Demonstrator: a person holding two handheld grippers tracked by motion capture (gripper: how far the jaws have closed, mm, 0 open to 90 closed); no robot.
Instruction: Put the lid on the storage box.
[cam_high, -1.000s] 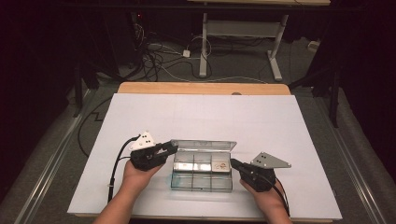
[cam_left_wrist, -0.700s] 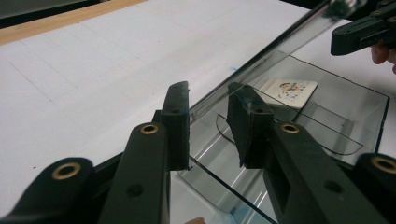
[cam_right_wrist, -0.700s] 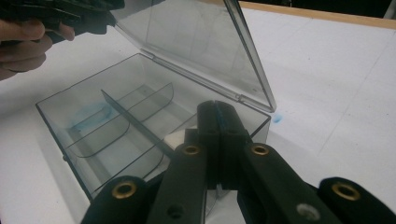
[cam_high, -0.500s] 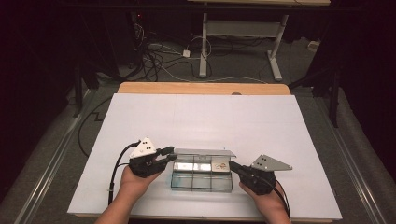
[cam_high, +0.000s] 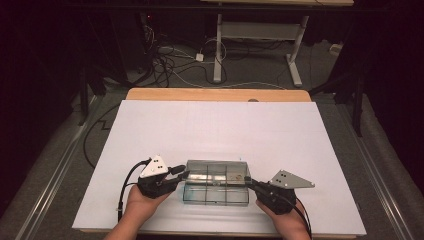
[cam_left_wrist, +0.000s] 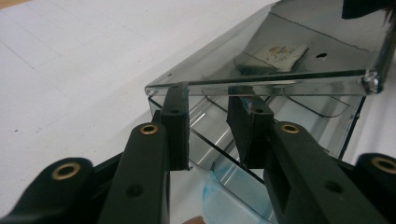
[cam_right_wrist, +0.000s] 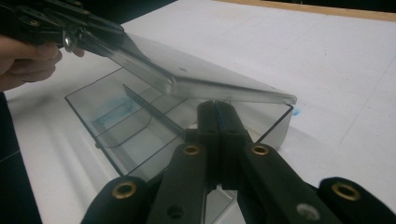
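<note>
Bright table, dark room; close views soft at the near edge.

In the high view, the white table (cam_high: 220, 130) is evenly lit from above while the floor and background are left in deep shadow; faint shadows are cast beside the clear box (cam_high: 217, 182). In the left gripper view, pale glare is seen along the box lid, and the black jaws at the bottom are rendered slightly out of focus. In the right gripper view, the far table is softened and a dim corner is seen at the lower left.
</note>
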